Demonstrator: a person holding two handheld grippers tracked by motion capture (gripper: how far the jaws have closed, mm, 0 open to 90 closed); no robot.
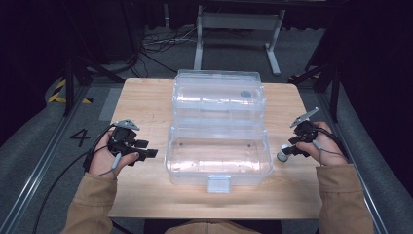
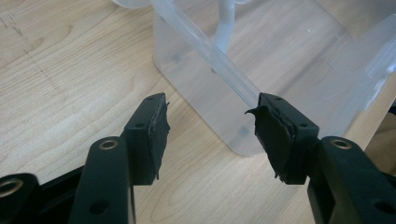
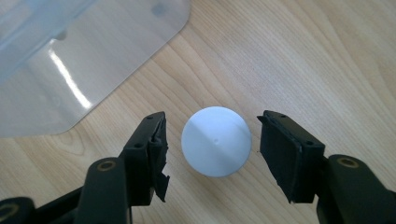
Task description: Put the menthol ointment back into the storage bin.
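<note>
One sign can be read: a large dark number "4" [image 1: 80,137] stands on the grey floor [image 1: 44,146], just left of the tabletop [image 1: 146,105], in the high view. Close to it, farther back on the floor, there is a piece of yellow and black striped tape [image 1: 59,92], which carries no letters. I can read no words, labels or brand names in the two gripper views.

The open box [image 1: 217,151] sits in the middle of the counter [image 1: 146,97]. The ball [image 1: 282,156] lies just right of it.
</note>
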